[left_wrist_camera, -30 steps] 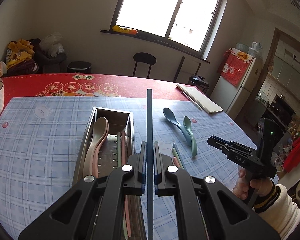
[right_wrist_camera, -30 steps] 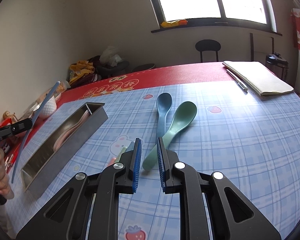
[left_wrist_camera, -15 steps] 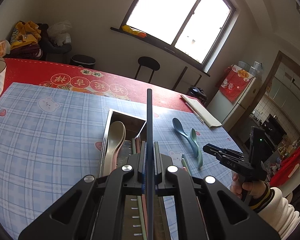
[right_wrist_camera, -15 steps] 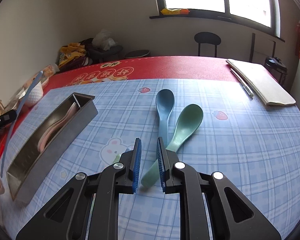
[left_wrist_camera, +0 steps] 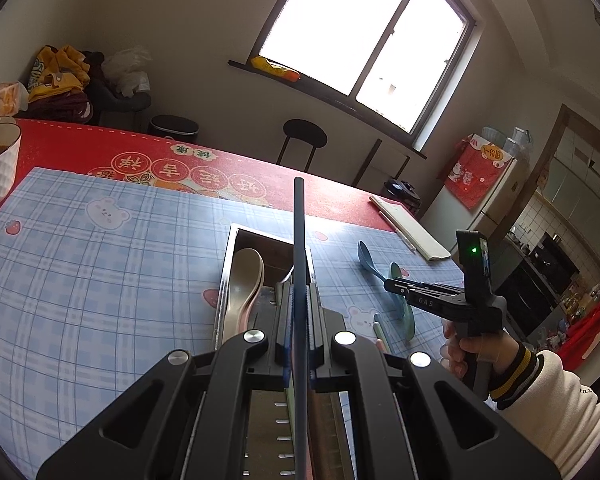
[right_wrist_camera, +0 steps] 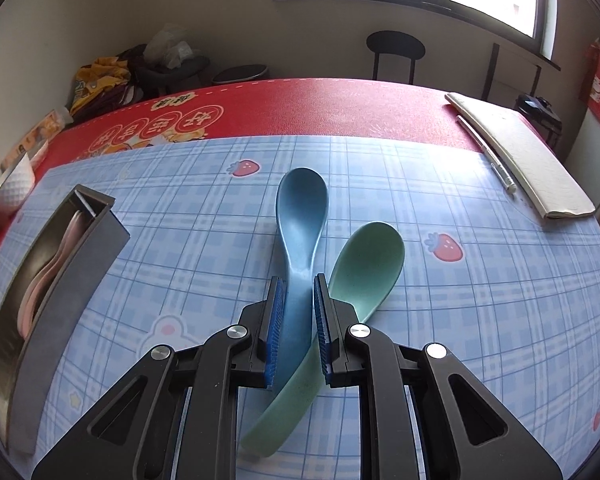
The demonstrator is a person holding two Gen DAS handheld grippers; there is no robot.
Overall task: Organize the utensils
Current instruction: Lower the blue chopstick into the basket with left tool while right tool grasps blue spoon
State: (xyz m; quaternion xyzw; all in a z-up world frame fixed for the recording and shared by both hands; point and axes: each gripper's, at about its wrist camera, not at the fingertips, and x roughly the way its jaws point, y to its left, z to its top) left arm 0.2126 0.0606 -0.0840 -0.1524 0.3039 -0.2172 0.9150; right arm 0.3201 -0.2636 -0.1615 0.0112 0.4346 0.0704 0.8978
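My left gripper is shut on a dark blue chopstick that sticks out ahead, over the metal utensil tray. A beige spoon and a pink spoon lie in that tray. My right gripper is open by a narrow gap and hovers over the crossed blue spoon and green spoon on the checked mat. The blue spoon's handle shows between its fingers, and the pads do not press on it. In the left wrist view the right gripper hangs above the green spoon.
The tray lies left of the spoons. A white bowl stands at the far left on the red cloth. A notebook with a pen lies at the back right. Loose chopsticks lie beside the tray. A sleeved hand holds the right gripper.
My right gripper has moved forward and tipped down, so the spoons now sit right under its fingers. My left gripper has shifted over the tray with the chopstick still held.
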